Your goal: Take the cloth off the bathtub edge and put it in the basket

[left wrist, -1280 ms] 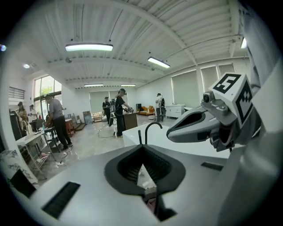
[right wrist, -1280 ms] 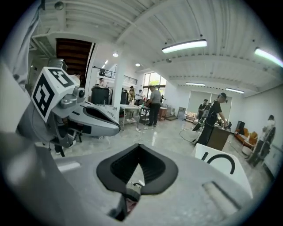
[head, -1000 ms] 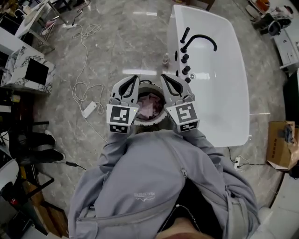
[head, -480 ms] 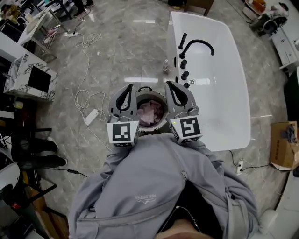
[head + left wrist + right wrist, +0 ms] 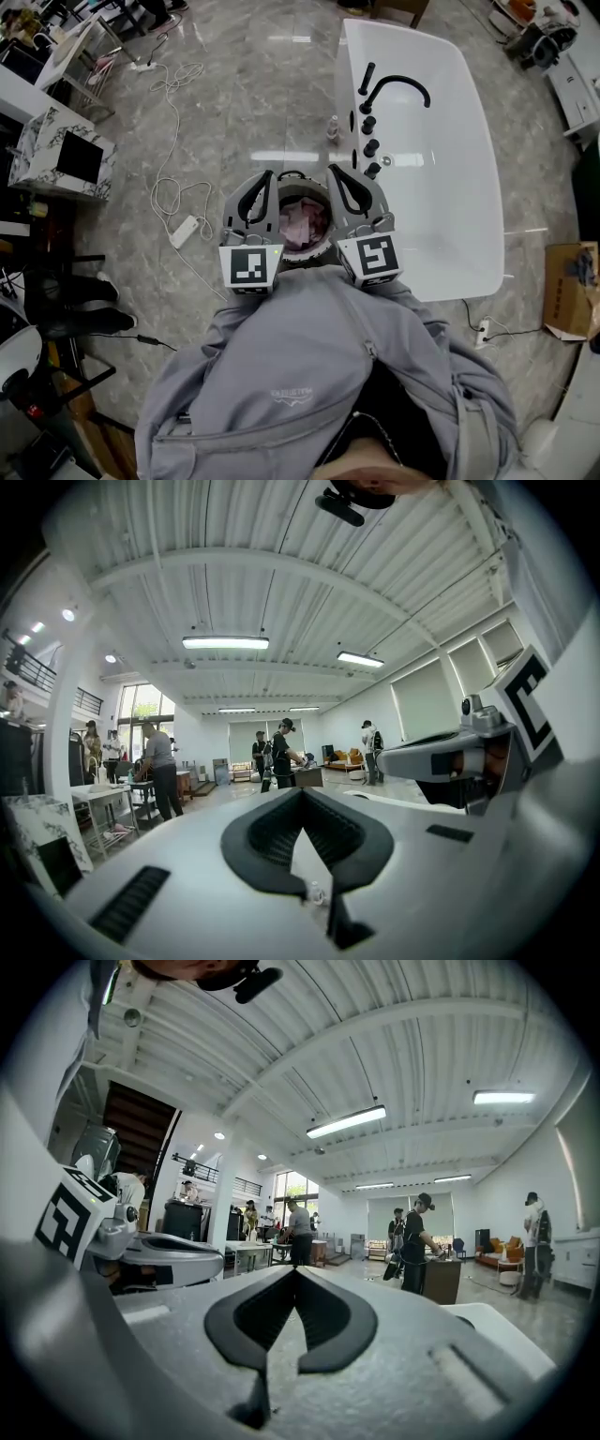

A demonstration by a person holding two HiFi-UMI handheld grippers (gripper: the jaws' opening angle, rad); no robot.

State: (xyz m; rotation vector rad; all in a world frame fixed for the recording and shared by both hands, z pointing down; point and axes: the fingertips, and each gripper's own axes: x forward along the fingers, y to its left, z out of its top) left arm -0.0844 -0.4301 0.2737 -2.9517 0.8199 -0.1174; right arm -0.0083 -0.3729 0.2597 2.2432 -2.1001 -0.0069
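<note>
Your cloth lies bunched inside the basket, which stands on the floor just in front of your chest. The bathtub runs close along the basket's right side. Its near rim, beyond the basket, carries the black faucet and a row of knobs. A small bottle stands on the floor beside that rim, past the basket.

To the basket's left and beyond it the marble floor stretches away. It is crossed by a white cable that loops down to a power strip near the basket's left side.

Your left gripper flanks the basket's left rim and your right gripper its right rim. The marker cubes sit toward you, and the tips lean slightly inward at the basket's far edge. Both gripper views look out across the room and up at the ceiling. Each gripper is clenched tip to tip with nothing between the jaws.
</note>
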